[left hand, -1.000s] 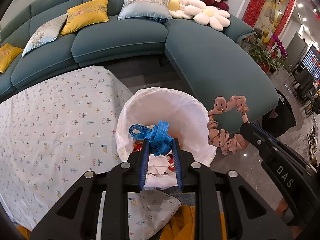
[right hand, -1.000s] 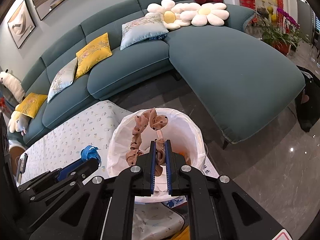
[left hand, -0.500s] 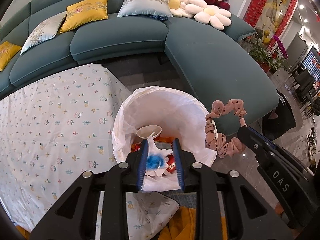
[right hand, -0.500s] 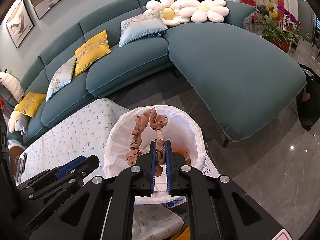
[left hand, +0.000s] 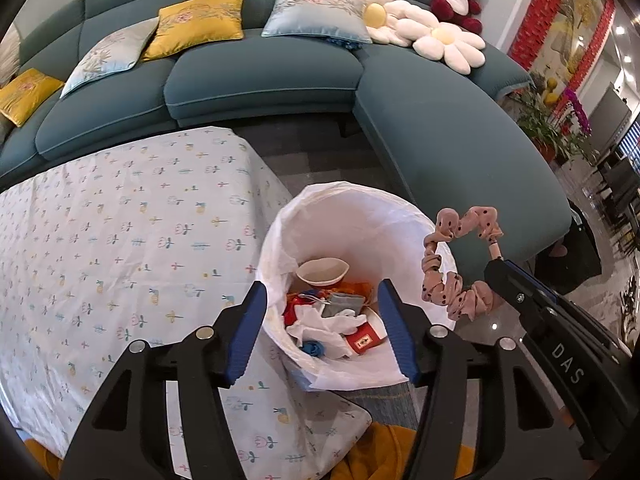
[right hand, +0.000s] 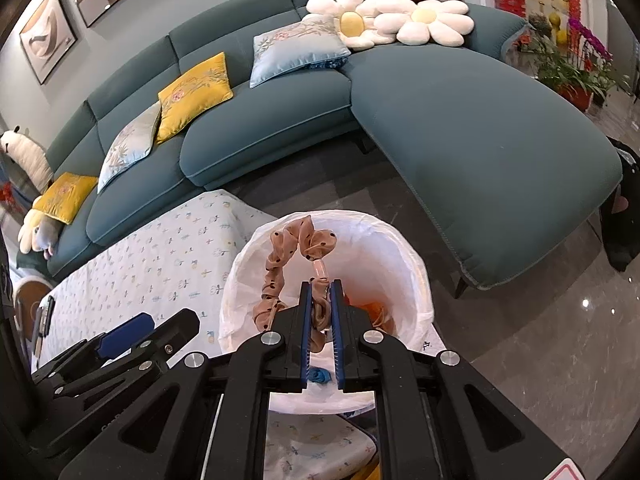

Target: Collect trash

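Note:
A bin lined with a white bag (left hand: 352,208) (right hand: 416,276) stands on the floor beside the table. Inside lie a paper cup (left hand: 322,270), white tissue, red packets and a blue ribbon (left hand: 313,348) (right hand: 320,376). My left gripper (left hand: 322,296) hangs over the bin's near rim, its jaws opening with nothing between them. My right gripper (right hand: 321,286) (left hand: 500,266) is shut on a pink dotted scrunchie (right hand: 280,276) (left hand: 456,264), held above the bin's right rim.
A table under a flower-print cloth (left hand: 120,240) lies left of the bin. A teal corner sofa (left hand: 440,140) with cushions wraps behind and right. Orange fabric (left hand: 384,452) lies at the table's near corner. Glossy floor (right hand: 540,340) spreads to the right.
My left gripper let go of the blue ribbon, which dropped into the bin, and its jaws spread wider. The right gripper kept still with the scrunchie.

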`<state>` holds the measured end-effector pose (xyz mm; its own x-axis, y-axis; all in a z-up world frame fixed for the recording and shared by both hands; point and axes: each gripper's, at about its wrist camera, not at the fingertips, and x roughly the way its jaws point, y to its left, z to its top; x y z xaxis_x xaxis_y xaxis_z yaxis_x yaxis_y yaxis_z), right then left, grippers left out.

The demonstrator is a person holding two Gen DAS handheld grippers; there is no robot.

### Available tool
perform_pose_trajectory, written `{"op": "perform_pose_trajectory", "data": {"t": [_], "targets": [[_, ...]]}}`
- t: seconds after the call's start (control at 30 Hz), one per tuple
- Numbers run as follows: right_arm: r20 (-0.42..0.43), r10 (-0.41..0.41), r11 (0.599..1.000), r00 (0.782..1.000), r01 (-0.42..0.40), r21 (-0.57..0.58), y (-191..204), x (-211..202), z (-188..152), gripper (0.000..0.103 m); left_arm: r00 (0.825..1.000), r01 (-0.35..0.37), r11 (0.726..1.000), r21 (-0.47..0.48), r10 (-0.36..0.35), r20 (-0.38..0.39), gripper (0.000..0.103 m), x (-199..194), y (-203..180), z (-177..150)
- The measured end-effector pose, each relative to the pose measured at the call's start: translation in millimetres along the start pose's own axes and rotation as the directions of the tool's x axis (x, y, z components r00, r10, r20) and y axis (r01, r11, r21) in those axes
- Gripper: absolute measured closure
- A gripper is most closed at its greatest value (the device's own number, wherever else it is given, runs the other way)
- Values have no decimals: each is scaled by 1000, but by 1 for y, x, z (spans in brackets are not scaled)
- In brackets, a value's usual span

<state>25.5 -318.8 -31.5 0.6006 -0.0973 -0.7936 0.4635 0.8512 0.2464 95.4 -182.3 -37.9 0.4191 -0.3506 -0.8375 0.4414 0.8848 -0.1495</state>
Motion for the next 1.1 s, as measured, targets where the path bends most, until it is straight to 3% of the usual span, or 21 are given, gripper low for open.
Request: {"op": "perform_pose_trajectory", "data": {"t": [0.17, 0.27, 0.4, 0.7, 0.83, 1.1], "targets": [[-7, 8, 1000, 1000, -8, -25, 12, 4, 2, 92, 1000, -20, 999, -27, 20, 3, 46, -2, 13, 0], [-4, 3, 999, 1000, -4, -38, 19, 5, 3, 86, 999, -33, 999, -41, 33, 6, 45, -4, 21, 1], [3, 3, 998, 1000, -3, -61, 27, 3, 4, 79, 998, -52, 997, -62, 53, 16, 36, -8, 30, 1], [10, -2, 997, 1000, 3, -79, 39, -4, 4, 60, 996, -85, 991, -103, 88, 19, 33, -15, 52, -5], [15, 1, 995, 1000, 1, -100, 47, -9, 0, 50, 992, -119, 988, -101, 123, 33, 21, -22, 58, -11], [30, -6, 991, 1000, 10, -131, 57, -23, -15, 32, 986, -153, 983, -104, 158, 43, 18, -36, 69, -20]]}}
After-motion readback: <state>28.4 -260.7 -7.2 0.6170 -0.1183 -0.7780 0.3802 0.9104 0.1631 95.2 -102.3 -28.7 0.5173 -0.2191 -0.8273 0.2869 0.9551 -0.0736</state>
